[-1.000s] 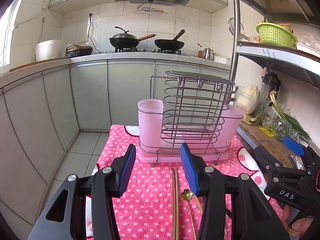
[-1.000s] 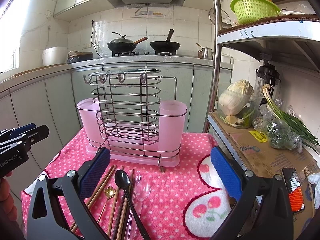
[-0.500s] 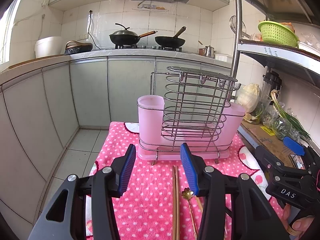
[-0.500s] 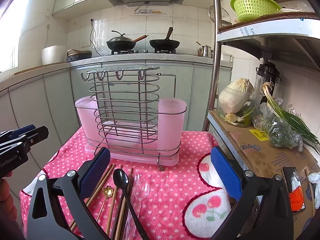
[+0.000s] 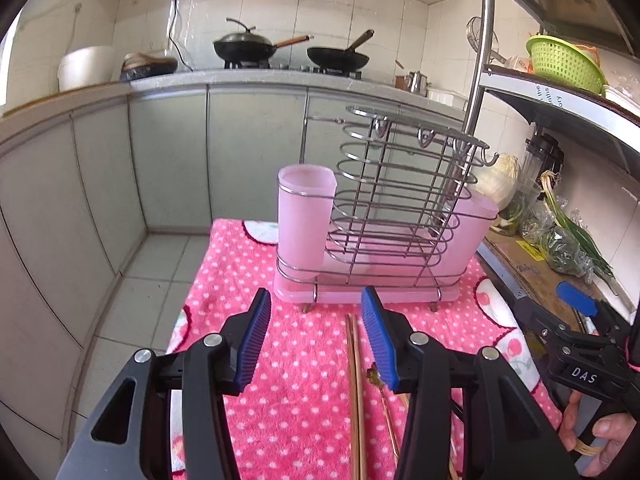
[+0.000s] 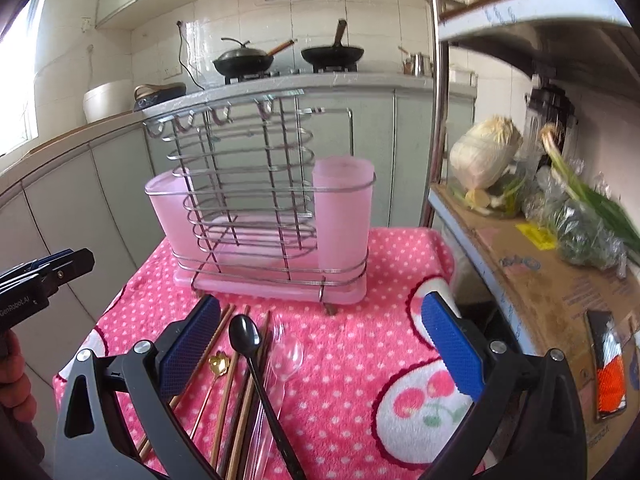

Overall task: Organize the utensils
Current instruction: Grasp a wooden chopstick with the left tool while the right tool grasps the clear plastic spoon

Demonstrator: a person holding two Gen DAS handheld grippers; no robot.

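A wire utensil rack (image 5: pixel 384 216) (image 6: pixel 256 200) with two pink cups stands on a pink dotted towel (image 5: pixel 312 380) (image 6: pixel 360 344). In front of it lie wooden chopsticks (image 5: pixel 354 380) (image 6: pixel 236 392), a black spoon (image 6: pixel 246 338), a clear plastic spoon (image 6: pixel 286 356), a clear fork and a gold spoon (image 6: pixel 220 362). My left gripper (image 5: pixel 316 344) is open and empty above the towel, left of the chopsticks. My right gripper (image 6: pixel 320 356) is open wide and empty, low over the utensils. The right gripper also shows at the left wrist view's right edge (image 5: pixel 576 344).
A metal shelf post (image 6: pixel 438 92) rises right of the table. A cardboard-covered ledge (image 6: pixel 540 280) holds cabbage (image 6: pixel 484 156), bagged greens and a phone (image 6: pixel 608 364). Grey cabinets and a counter with woks (image 5: pixel 244 46) stand behind. Tiled floor lies left of the table.
Both grippers have tilted down and moved closer to the towel and rack. The rack looks larger in both views. Both stay open and nothing has been picked up.
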